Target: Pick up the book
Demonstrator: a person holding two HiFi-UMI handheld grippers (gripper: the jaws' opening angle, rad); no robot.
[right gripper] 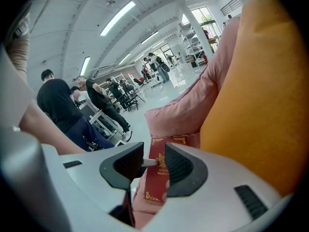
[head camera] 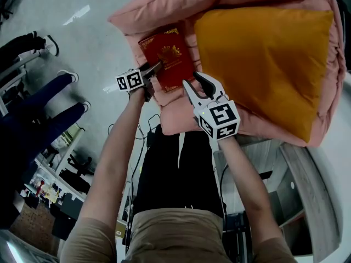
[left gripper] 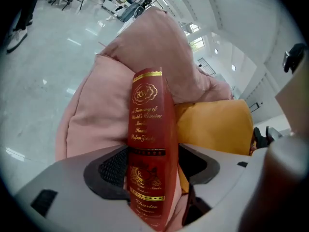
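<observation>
The left gripper squeezes the red book, which seems to lie on the pink cushion. The right gripper has its jaws apart, holding nothing.

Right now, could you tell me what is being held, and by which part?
The left hand-held gripper clamps the red book across its spine, toward one end; the right hand-held gripper holds nothing.

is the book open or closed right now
Closed: the red book shows its whole front cover in the head view, lying on the pink cushion, and the left gripper clamps its spine, no pages fanned.
</observation>
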